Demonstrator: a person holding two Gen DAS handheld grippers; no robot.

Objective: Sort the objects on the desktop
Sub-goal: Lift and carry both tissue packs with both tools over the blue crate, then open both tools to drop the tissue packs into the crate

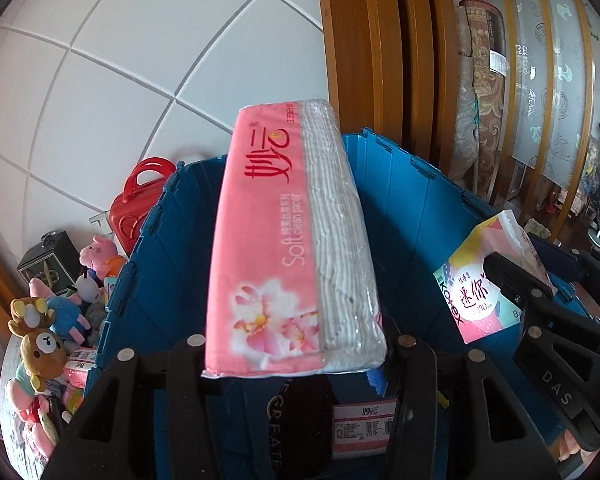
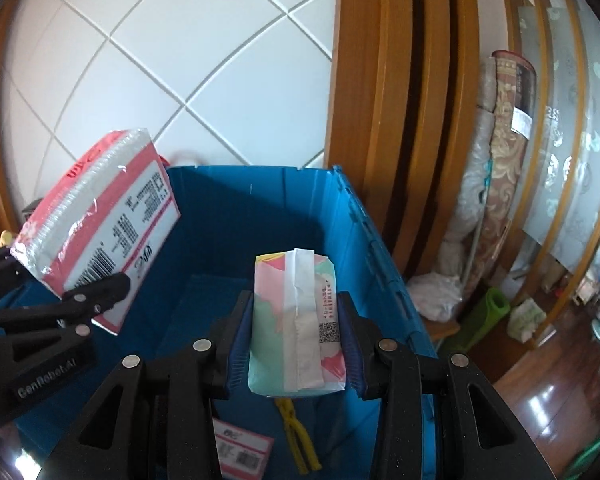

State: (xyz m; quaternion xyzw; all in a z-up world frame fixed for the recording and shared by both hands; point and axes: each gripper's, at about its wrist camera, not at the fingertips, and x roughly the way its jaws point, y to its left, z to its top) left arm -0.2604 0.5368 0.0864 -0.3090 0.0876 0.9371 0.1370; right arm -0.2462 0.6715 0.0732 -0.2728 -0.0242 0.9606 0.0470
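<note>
Tissue pack [image 1: 284, 240] left, pad packet [image 2: 298, 320] right, both above crate [image 2: 260, 216].

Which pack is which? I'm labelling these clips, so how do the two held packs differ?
The pink tissue pack is long and bulky with a clear side showing stacked sheets; the pad pack is short, slim and multicoloured. The left hand-held gripper holds the tissue pack, the right hand-held gripper the pad pack. Both hang over the blue crate.

left wrist: looked forward and down along its fingers [image 1: 188, 364], close over the blue crate [image 1: 404, 216] | right wrist: same tilt, just right of it, close over the crate [image 2: 260, 208] | shared: crate interior, tiled wall [image 1: 120, 60], wooden door frame [image 2: 364, 80]; each view caught the other's gripper
</note>
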